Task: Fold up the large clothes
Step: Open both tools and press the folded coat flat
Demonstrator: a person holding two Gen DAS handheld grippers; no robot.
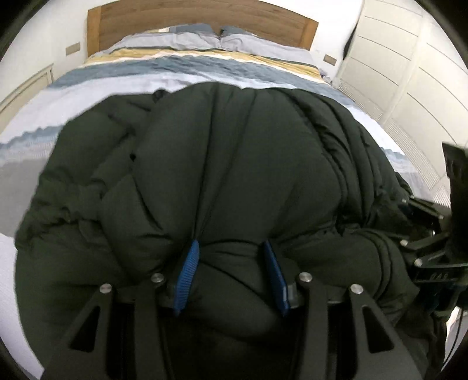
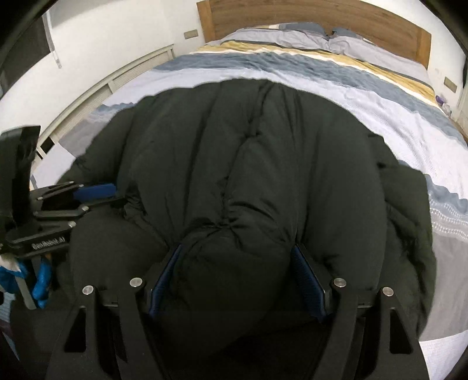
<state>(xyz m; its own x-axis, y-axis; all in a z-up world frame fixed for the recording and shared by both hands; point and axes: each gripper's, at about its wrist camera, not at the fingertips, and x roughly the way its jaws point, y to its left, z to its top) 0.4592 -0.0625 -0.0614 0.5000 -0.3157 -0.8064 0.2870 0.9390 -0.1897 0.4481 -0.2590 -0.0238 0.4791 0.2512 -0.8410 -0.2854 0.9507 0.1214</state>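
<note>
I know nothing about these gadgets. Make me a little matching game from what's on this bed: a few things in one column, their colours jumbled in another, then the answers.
Things:
1. jacket
2. headboard
3. fingers
4. pillows

Colours:
A. blue
B. pale grey
C. very dark green, near black
D. brown wood

Pairs: 1-C, 2-D, 3-A, 4-B

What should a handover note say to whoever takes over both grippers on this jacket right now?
Left gripper: shut on a thick bunch of the dark puffer jacket.
Right gripper: jacket bulges between its wide jaws; grip uncertain.
The jacket lies on the striped bed cover, a fold carried over the body.
Left to do: lay this fold down, release, flatten, then fold again.
</note>
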